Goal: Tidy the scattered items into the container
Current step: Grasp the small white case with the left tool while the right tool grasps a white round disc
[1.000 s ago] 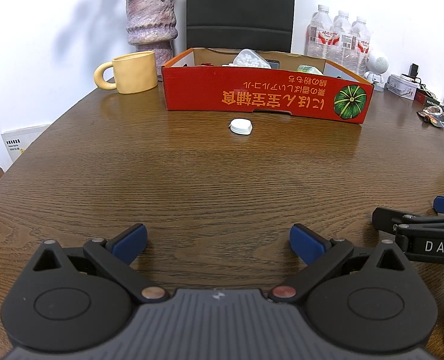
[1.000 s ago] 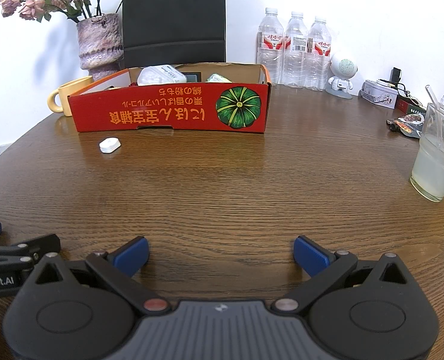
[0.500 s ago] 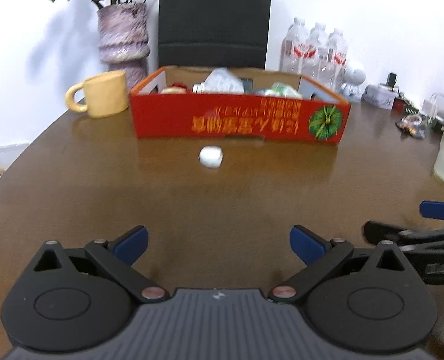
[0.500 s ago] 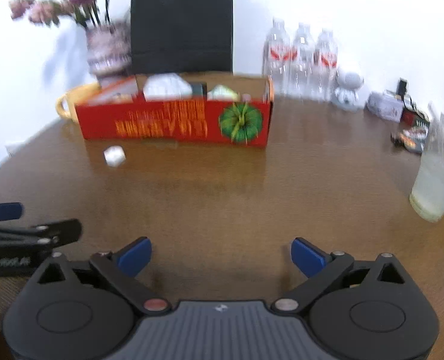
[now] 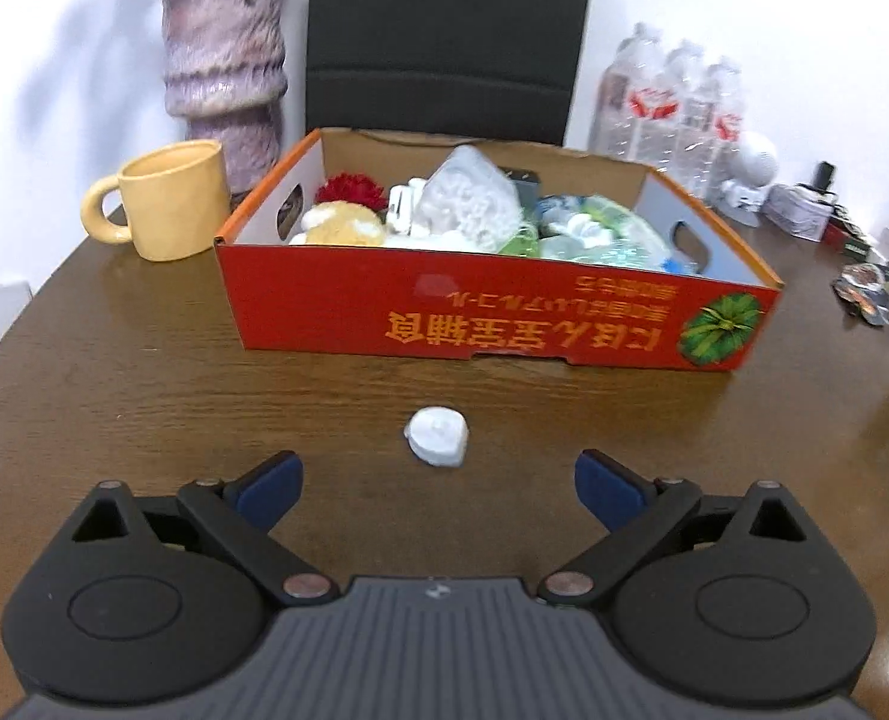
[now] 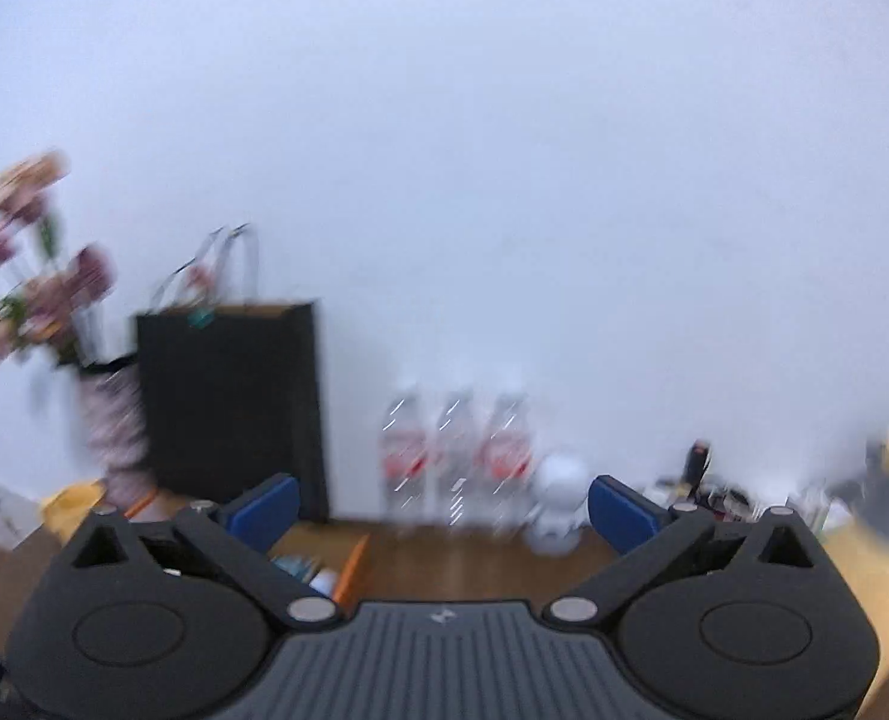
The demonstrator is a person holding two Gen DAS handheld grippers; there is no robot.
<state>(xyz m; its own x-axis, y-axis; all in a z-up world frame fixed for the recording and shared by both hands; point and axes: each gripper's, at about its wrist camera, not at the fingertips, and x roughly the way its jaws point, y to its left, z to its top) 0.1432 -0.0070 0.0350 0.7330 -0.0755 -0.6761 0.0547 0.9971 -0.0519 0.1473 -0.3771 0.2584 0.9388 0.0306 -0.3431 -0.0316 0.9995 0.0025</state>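
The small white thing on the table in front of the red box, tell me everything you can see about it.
The small white object is a rounded, roughly heart-shaped piece, smooth like plastic, with a raised disc on top. It lies flat on the wooden table, clear of the red box behind it. The open left hand-held gripper faces it without touching.

On the table [image 5: 144, 372], a small puck-shaped item [image 5: 437, 436] lies just before the cardboard box [image 5: 504, 324]. A mug [image 5: 171, 199] stands left of the box, a vase [image 5: 224, 72] behind it. Water bottles [image 5: 672, 120] stand behind the box, to the right.
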